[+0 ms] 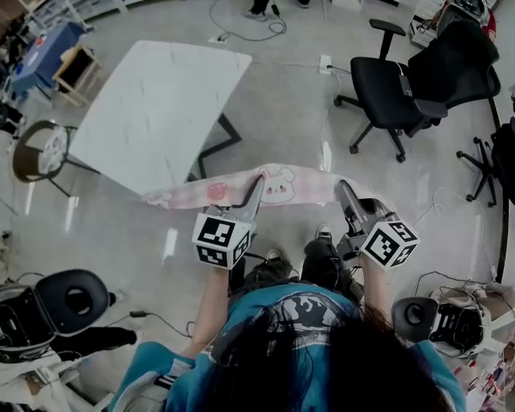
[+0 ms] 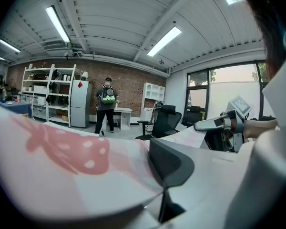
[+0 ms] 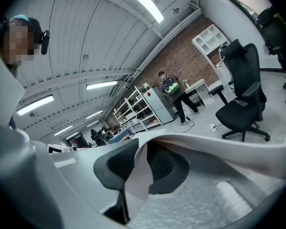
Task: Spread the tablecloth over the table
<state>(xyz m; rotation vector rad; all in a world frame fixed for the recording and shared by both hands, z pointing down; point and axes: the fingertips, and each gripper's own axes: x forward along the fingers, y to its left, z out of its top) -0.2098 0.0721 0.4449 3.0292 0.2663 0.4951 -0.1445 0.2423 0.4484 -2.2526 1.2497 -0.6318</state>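
Observation:
A pink-and-white tablecloth [image 1: 240,189] with strawberry and bunny prints hangs stretched between my two grippers, above the floor and just short of the white marble table [image 1: 154,101]. My left gripper [image 1: 259,184] is shut on the cloth's top edge near its middle. In the left gripper view the cloth [image 2: 66,161] drapes over one jaw, and only the other dark pad [image 2: 169,162] shows. My right gripper [image 1: 343,187] is shut on the cloth's right end. In the right gripper view [image 3: 139,168] a fold of cloth [image 3: 136,182] sits pinched between both dark pads.
Black office chairs [image 1: 395,88] stand to the right of the table, and a round stool [image 1: 39,148] stands at its left. Another black chair [image 1: 69,299] is at lower left. Cables lie on the floor [image 1: 283,101]. A person [image 2: 107,101] stands at the far wall.

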